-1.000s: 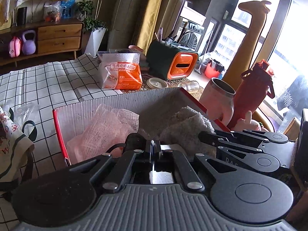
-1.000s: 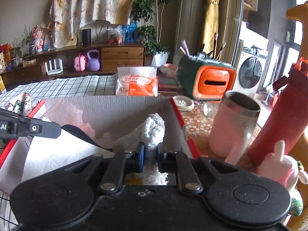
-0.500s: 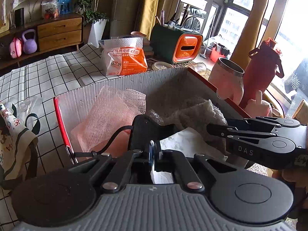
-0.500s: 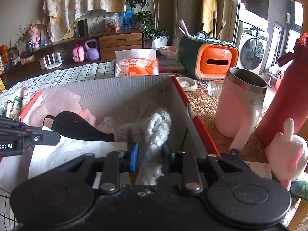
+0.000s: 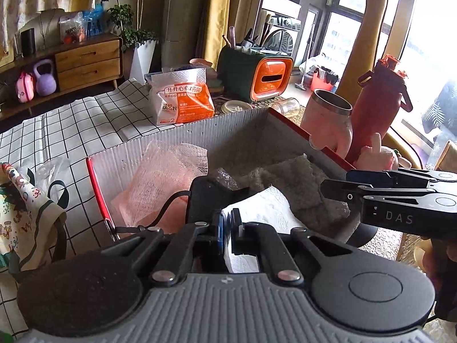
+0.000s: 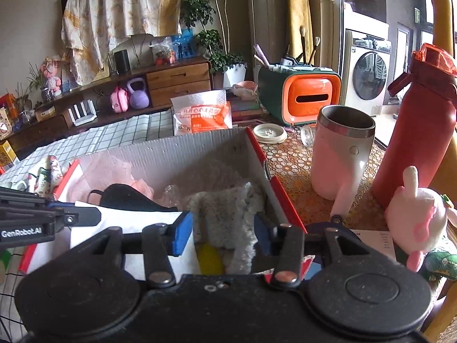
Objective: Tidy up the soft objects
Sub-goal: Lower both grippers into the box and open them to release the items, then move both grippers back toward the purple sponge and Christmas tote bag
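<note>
Pink mug [image 6: 340, 154], red bottle [image 6: 420, 131], orange-fronted organiser [image 6: 300, 97], possibly a washing machine [image 6: 368, 77]

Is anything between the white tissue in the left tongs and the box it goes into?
Nothing visible. The left tongs are shut on the tissue, already over the open box, above the black mask. The right tongs stand open over the towel.

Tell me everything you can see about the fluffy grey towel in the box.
The fluffy grey towel is a pale grey, shaggy terry cloth, crumpled rather than folded, lying in the right part of the cardboard box against its right wall. It lies between the fingers of the right gripper, whose jaws are spread open around it, so it is released. From the left wrist view, a white paper towel overlaps its near edge, and clear plastic wrap sits beside it.
</note>
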Motion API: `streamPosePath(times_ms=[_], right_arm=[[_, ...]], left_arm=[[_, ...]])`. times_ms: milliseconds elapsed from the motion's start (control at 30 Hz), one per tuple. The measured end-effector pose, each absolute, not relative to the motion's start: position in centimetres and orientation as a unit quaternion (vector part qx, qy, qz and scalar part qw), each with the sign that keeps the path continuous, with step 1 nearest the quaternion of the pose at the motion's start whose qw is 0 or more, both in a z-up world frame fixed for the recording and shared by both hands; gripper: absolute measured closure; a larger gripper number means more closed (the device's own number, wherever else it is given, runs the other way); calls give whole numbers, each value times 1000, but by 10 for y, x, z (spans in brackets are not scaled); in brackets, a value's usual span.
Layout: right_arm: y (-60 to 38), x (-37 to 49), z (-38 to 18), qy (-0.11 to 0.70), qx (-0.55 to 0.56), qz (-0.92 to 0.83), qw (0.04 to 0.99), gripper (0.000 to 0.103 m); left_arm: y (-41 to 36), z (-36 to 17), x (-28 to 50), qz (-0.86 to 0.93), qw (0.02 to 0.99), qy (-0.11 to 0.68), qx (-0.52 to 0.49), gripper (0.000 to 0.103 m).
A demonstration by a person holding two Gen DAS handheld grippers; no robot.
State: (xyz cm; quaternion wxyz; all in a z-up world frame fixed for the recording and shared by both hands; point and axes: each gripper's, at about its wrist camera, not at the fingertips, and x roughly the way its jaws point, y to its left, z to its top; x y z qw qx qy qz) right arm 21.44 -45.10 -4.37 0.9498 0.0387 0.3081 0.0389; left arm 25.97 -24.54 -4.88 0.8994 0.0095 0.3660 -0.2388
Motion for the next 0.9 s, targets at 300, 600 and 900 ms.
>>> streamPosePath(times_ms=[300,600,900], right_arm=[[-450,185,-23,287,66,58,954,39],[-430,149,3,252,70,93,961,20],[-388,120,27,215,66,136,965,7]], left_arm=[[-236,-37,241,-246,903,353,1,44],[-201,-16,205,-224,919,324,10,29],[-147,1,168,-201,928,313,-9,20]])
